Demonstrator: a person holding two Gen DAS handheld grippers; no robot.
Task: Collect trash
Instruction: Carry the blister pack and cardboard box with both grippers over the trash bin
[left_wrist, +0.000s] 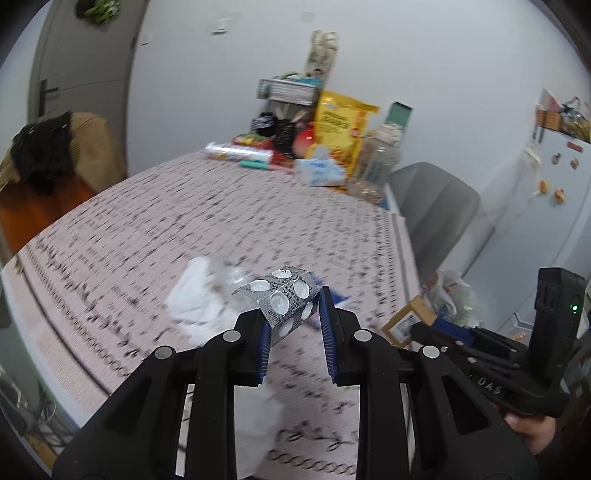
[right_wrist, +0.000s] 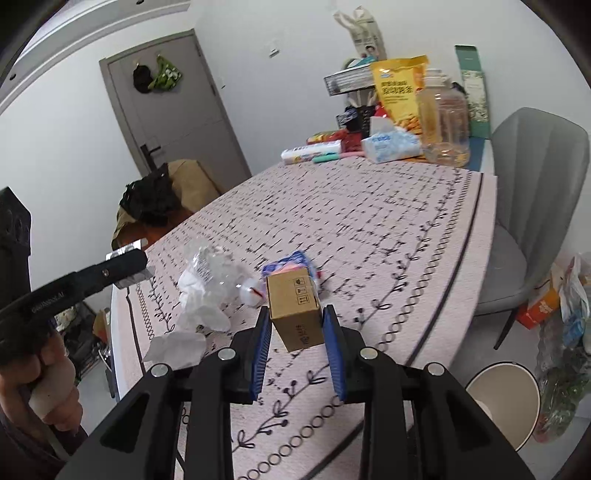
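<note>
My left gripper (left_wrist: 293, 321) is shut on a bent silver pill blister pack (left_wrist: 284, 299) and holds it above the table; it also shows in the right wrist view (right_wrist: 127, 264). My right gripper (right_wrist: 295, 325) is shut on a small brown cardboard box (right_wrist: 295, 310), held above the table. On the patterned tablecloth (right_wrist: 369, 229) lie crumpled white tissues (right_wrist: 199, 310), a crushed clear plastic bottle (right_wrist: 214, 269) and a blue-pink wrapper (right_wrist: 291, 262). The tissues also show in the left wrist view (left_wrist: 195, 299).
A round waste bin (right_wrist: 506, 402) stands on the floor right of the table, next to a grey chair (right_wrist: 535, 206) and plastic bags (right_wrist: 565, 332). Food packs, a tissue box (right_wrist: 391, 144) and a clear jar (right_wrist: 447, 122) crowd the table's far end.
</note>
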